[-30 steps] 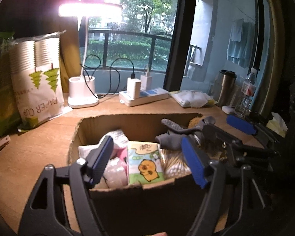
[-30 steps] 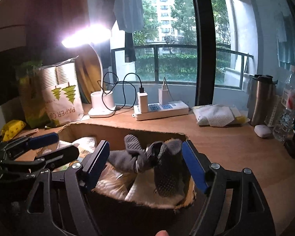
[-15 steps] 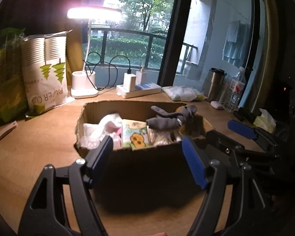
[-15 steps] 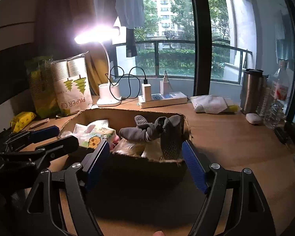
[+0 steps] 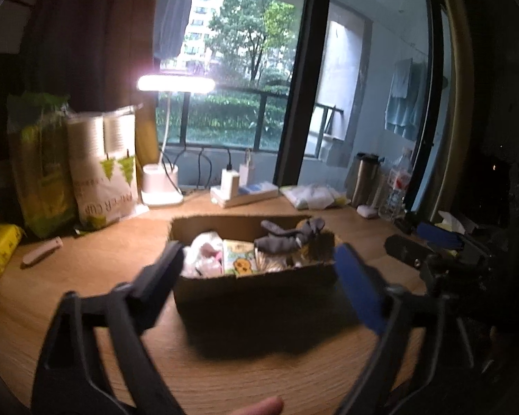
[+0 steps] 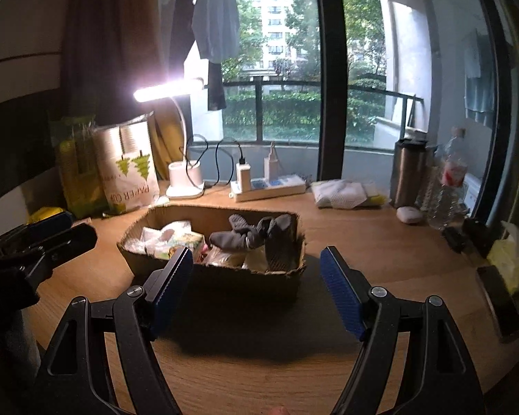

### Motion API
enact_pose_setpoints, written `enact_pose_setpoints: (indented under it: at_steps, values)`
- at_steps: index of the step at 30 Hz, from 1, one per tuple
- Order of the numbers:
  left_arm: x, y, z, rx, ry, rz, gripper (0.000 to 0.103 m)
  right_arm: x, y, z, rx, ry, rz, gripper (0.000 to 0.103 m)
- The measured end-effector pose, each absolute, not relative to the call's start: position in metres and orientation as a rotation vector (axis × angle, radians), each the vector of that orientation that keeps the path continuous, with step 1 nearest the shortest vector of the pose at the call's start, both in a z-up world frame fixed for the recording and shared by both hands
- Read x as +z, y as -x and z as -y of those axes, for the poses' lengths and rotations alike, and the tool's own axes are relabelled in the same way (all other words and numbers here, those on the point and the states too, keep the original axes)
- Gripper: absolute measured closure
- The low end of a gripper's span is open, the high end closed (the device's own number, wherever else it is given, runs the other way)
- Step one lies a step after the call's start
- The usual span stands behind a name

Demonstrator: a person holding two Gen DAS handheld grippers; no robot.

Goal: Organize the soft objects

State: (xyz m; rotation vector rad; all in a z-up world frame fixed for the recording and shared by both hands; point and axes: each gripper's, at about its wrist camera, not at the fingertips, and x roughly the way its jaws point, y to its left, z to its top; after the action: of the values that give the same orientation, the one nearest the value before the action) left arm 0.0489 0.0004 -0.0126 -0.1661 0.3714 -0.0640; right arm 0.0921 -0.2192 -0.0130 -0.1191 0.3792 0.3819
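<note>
Both grippers have pulled back from the cardboard box (image 6: 211, 276), the left gripper (image 5: 259, 276) having just spread its jaws wider with nothing between them. Right gripper (image 6: 256, 276) is also spread and empty. Grey socks (image 6: 256, 233) lie draped inside the box's right end, straight ahead of the right jaws, nearer that hand.

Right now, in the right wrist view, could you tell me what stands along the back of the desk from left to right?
Green bag → paper cup pack → lamp base → power strip → white cloth → steel tumbler → water bottle.
</note>
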Motion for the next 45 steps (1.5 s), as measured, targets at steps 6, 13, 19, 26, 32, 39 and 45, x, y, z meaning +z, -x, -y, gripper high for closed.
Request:
enact_pose_setpoints:
  at_steps: [6, 13, 19, 26, 32, 39, 45]
  values:
    - [0.012, -0.040, 0.006, -0.021, 0.096, -0.346, 0.007, 0.013, -0.080, 0.228, 0.347, 0.088, -0.344, 0.023]
    - [0.040, -0.039, 0.008, 0.045, 0.069, -0.359, 0.007, 0.044, -0.066, 0.230, 0.315, 0.091, -0.295, 0.019]
    - [0.063, -0.029, 0.012, 0.044, 0.038, -0.291, 0.006, 0.066, -0.054, 0.231, 0.310, 0.103, -0.272, 0.019]
    - [0.087, -0.026, 0.010, 0.053, 0.048, -0.269, 0.005, 0.089, -0.043, 0.236, 0.293, 0.096, -0.235, 0.018]
    - [0.098, -0.019, 0.013, 0.048, 0.042, -0.241, 0.005, 0.091, -0.041, 0.235, 0.291, 0.100, -0.225, 0.018]
    - [0.098, -0.018, 0.020, 0.033, 0.024, -0.240, 0.005, 0.092, -0.041, 0.235, 0.289, 0.101, -0.220, 0.018]
    - [0.095, -0.018, 0.022, 0.023, 0.025, -0.247, 0.005, 0.093, -0.042, 0.237, 0.287, 0.101, -0.223, 0.018]
